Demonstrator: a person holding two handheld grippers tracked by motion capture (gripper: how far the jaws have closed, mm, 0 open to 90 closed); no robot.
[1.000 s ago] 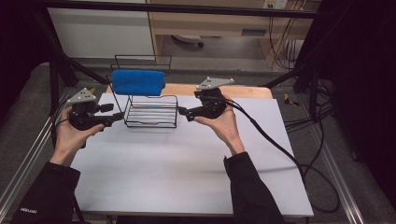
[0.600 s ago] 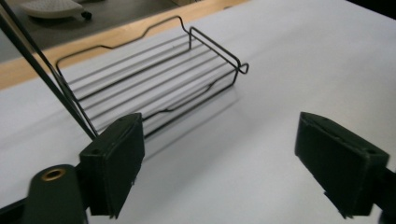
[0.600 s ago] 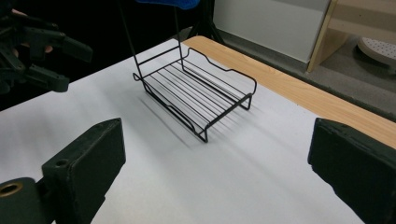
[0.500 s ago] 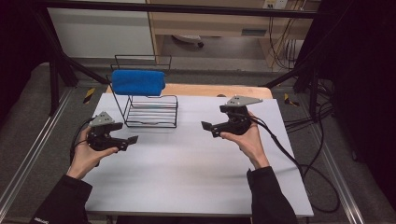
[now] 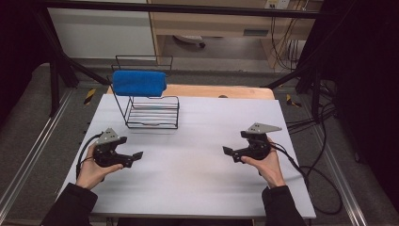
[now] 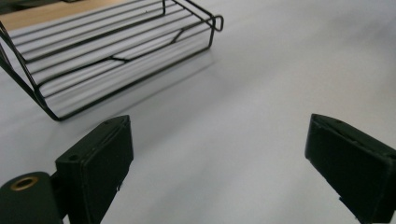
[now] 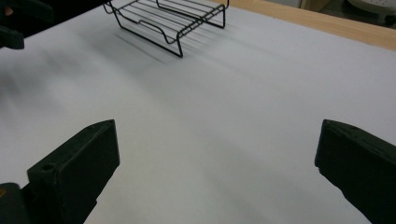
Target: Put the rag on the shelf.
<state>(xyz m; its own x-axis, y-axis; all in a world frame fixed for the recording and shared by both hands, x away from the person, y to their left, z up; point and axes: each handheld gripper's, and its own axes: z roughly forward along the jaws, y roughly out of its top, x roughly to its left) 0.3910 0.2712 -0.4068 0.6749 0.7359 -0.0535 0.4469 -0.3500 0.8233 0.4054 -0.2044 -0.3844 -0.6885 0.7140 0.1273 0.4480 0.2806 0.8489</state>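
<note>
Both sleeves are cut off at the bottom edge. The left gripper (image 5: 134,157) and right gripper (image 5: 229,153), jaws just opened wide on nothing, hover over the white table (image 5: 197,179). The wire rack (image 5: 153,113) holding a blue roll (image 5: 139,83) stands upper left.

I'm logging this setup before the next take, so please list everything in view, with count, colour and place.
wire rack: one, black, far left part of the table, standing free.
blue roll: one, blue, on the rack's top tier.
table: one, white top with a wooden strip along its far edge.
cables: several, black, on the floor right of the table.
left hand-held gripper: one, black, near left, open, holding nothing.
right hand-held gripper: one, black, near right, open, holding nothing.
</note>
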